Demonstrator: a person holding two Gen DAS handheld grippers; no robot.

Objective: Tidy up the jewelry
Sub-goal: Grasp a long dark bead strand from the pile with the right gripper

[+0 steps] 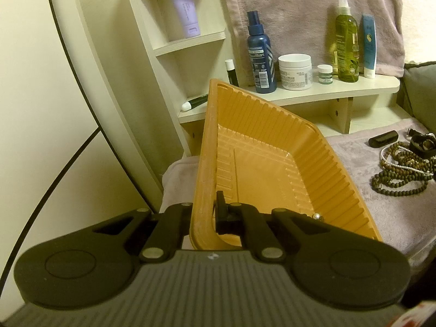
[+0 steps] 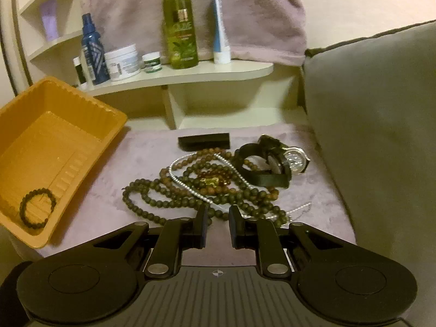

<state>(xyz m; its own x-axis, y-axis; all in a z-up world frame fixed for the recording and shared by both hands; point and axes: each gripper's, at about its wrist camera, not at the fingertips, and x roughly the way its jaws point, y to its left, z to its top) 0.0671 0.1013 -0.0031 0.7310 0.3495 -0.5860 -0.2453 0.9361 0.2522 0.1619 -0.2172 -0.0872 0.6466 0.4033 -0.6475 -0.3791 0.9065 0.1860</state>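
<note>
Mauve towel covers the surface, toiletries shelf behind. Left wrist view: left gripper clenched on the near wall of the orange tray, tilting it; bead pile well off to its right. Right wrist view: right gripper released, jaws slightly apart, nothing between them. Tangled bead necklaces lie just ahead of the fingertips, watch beyond to the right. One bracelet already in the tray at left. Right hand is nearer; likely next grab is the closest bead strand.

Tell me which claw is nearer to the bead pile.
Right. The right claw hangs just in front of the bead pile, jaws slightly apart. The left claw is shut on the tray wall, away from the pile.
</note>
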